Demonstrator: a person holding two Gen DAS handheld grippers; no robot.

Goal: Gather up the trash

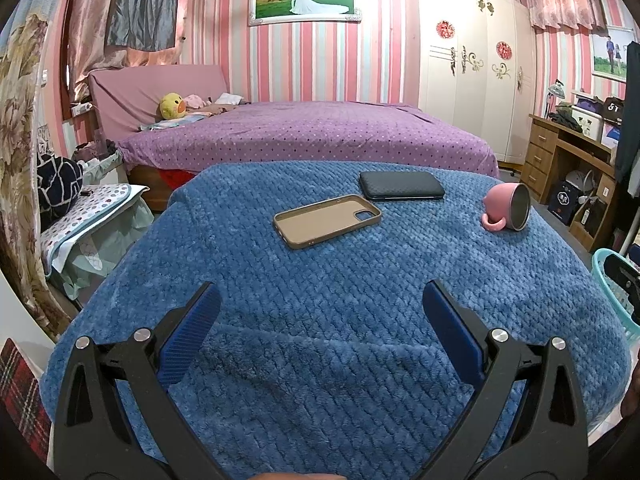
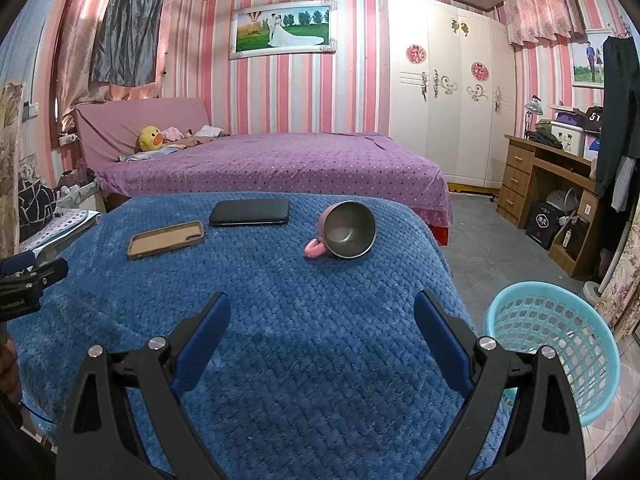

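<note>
We hold our left gripper [image 1: 320, 308] and right gripper [image 2: 322, 316] spread apart above the blue fleece-covered tabletop [image 2: 280, 320], pink steel-lined mug [image 2: 346, 232] lying tipped

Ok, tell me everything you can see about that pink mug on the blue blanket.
The pink mug lies tipped on its side on the blue blanket, right of the dark phone and the tan phone case. Its outside and loop handle look like pink plastic; the inside looks like dull grey metal and empty. In the right wrist view the mouth faces the camera, with the handle down against the blanket. Neither gripper touches it.
</note>
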